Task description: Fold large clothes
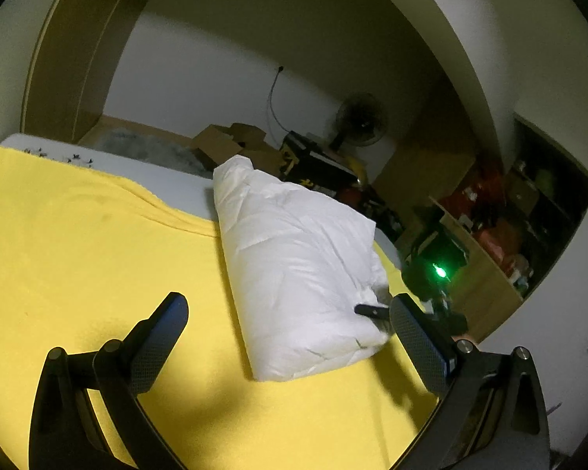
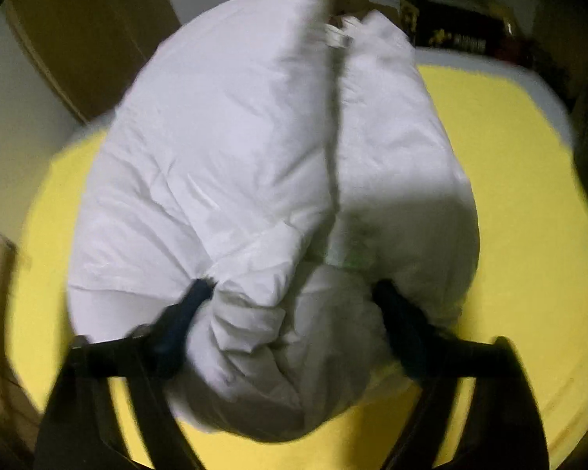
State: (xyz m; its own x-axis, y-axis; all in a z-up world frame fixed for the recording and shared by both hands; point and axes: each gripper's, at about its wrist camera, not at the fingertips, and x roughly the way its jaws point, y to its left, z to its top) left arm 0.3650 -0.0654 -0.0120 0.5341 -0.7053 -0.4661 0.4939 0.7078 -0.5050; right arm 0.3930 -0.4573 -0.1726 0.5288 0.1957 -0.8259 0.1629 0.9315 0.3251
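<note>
The left wrist view shows the left gripper (image 1: pixel 290 325) with jaws spread wide and empty above the yellow sheet (image 1: pixel 78 254) on the bed, the folded white puffer jacket (image 1: pixel 298 270) lying just ahead, with cardboard boxes (image 1: pixel 231 141) and a standing fan (image 1: pixel 360 121) behind. Only the right wrist view shows the grip — the right gripper (image 2: pixel 294 293) has its jaws clamped on a bunched end of the jacket (image 2: pixel 254 149), whose central seam and collar tag appear here.

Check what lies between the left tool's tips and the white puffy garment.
Only bare yellow cloth, seen in the left wrist view; the left tool stands open beside the white puffy garment.
</note>
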